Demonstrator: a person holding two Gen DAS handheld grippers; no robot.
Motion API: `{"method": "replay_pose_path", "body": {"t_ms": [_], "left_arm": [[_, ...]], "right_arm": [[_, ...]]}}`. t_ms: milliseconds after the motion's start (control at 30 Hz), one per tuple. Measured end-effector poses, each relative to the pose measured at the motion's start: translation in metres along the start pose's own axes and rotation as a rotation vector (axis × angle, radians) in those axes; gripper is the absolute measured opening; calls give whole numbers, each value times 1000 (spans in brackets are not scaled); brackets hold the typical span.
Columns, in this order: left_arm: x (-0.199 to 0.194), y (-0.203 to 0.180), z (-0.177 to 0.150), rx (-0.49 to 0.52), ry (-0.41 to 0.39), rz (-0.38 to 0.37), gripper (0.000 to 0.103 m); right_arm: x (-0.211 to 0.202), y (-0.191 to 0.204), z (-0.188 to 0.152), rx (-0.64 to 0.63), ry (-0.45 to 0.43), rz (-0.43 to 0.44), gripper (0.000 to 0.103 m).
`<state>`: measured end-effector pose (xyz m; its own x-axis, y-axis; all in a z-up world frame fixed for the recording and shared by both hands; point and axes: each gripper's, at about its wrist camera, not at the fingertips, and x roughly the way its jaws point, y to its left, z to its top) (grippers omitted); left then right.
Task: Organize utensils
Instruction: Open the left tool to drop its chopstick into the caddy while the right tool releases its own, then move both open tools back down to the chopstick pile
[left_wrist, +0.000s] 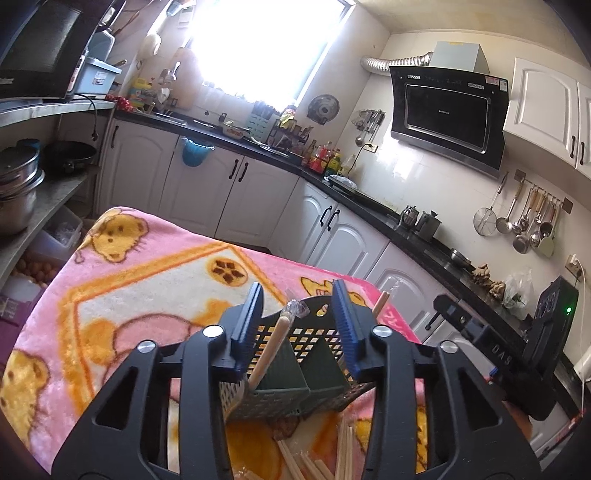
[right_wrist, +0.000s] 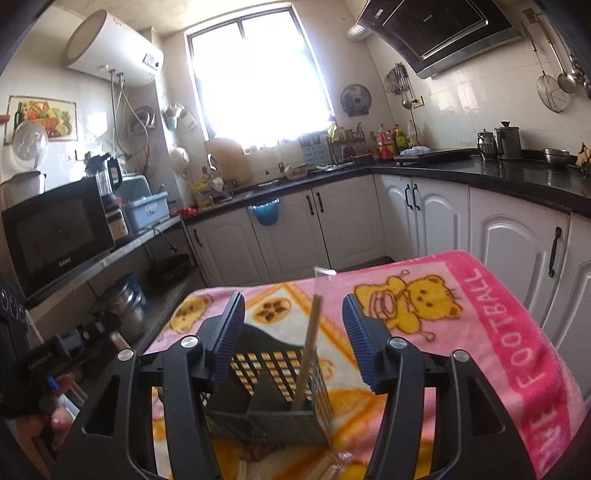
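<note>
A dark green perforated utensil holder (left_wrist: 295, 376) with dividers stands on the pink bear blanket (left_wrist: 140, 288). A wrapped pair of wooden chopsticks (left_wrist: 271, 347) leans upright in its left compartment. Another stick (left_wrist: 380, 302) pokes up at its right side. Several loose wrapped chopsticks (left_wrist: 325, 458) lie on the blanket in front of it. My left gripper (left_wrist: 297, 321) is open, its blue pads on either side of the holder, holding nothing. In the right wrist view the holder (right_wrist: 273, 398) has one wrapped chopstick pair (right_wrist: 310, 347) standing in it. My right gripper (right_wrist: 293, 332) is open and empty around it.
The blanket-covered table (right_wrist: 509, 332) ends near white cabinets (right_wrist: 436, 221) under a black counter. A microwave (right_wrist: 55, 232) and pots (left_wrist: 18, 184) sit on shelves at left. The other hand-held gripper (left_wrist: 517, 354) shows at right in the left wrist view.
</note>
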<state>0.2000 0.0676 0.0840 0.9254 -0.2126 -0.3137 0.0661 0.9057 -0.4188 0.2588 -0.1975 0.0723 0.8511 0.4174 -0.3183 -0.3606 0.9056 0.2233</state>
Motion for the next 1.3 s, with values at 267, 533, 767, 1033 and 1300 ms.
{"method": "replay_pose_path", "body": {"t_ms": [267,533,767,1033,1300], "left_arm": [[-22,3,-1,-17,-42,-2,72],[-49,5,-5,-19,-83,23,92],[-62,11,-17,-37,-66,47,92],[-63,21,-40,-44,-8,73,92],[-60,31,-60,-54,45,102,92]], "right_arm": [[-17,0,-11,-25,21,-7,66],[-32,0,-21,-30,49,-2,69],[-42,4,-36,-51,89,10,69],[-55,17,-59,-76,141,52,69],[-62,30,-81,-108,192,78,69]]}}
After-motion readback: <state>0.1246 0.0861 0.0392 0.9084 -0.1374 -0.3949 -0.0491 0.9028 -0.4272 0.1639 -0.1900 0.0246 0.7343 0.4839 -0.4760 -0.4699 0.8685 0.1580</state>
